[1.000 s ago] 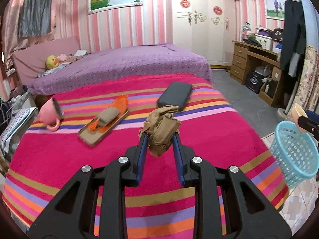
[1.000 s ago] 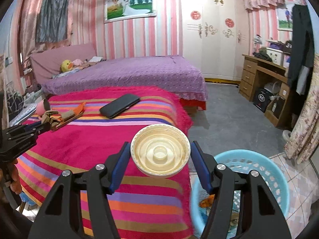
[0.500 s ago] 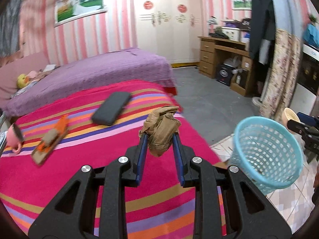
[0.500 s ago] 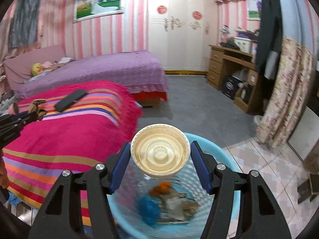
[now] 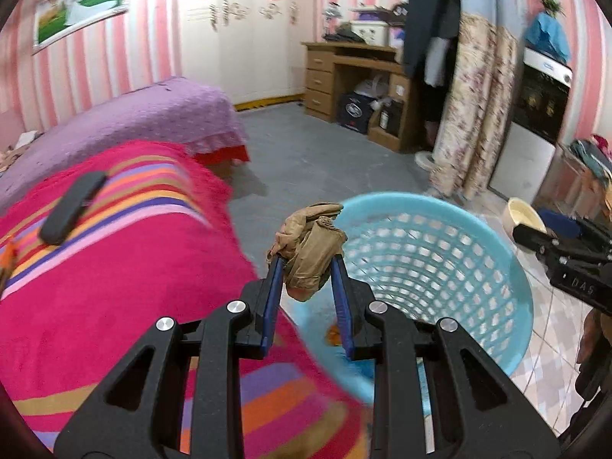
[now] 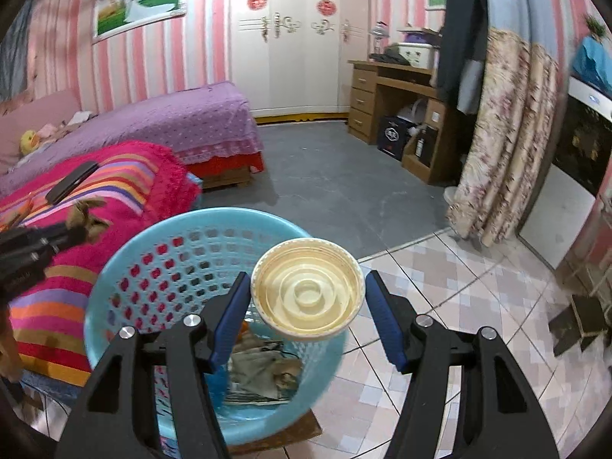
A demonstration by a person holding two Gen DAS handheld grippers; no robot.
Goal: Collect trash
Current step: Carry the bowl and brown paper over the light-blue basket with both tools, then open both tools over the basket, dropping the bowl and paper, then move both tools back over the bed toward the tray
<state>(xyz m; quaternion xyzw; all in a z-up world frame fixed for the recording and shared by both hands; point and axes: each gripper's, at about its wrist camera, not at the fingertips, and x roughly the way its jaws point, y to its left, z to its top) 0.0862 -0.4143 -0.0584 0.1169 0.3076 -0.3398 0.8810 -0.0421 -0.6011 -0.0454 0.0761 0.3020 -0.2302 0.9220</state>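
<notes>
Both grippers holding trash at the blue basket [image 6: 126, 267].
The left gripper [image 5: 308, 264] is clenching a crumpled tan wad [image 5: 311, 243] beside the rim; the right gripper [image 6: 306, 298] is grasping a cream cup [image 6: 306, 292] over the opening.

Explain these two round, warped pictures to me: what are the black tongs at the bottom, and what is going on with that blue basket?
There is no robot here. A person holds a hand-operated gripper in each hand, and each gripper carries a wide-angle camera looking forward along its jaws, which is why the room bends. One picture comes from the left gripper, the other from the right gripper. The left one is closed on a crumpled brown rag. The right one holds a cream plastic lid between its blue pads. Both are over or beside the light blue basket, which stands on the floor beside the striped pink bed cover and already has some rubbish in the bottom. A dark flat case lies on the cover. The job is collecting trash, so both items will probably be dropped in.
</notes>
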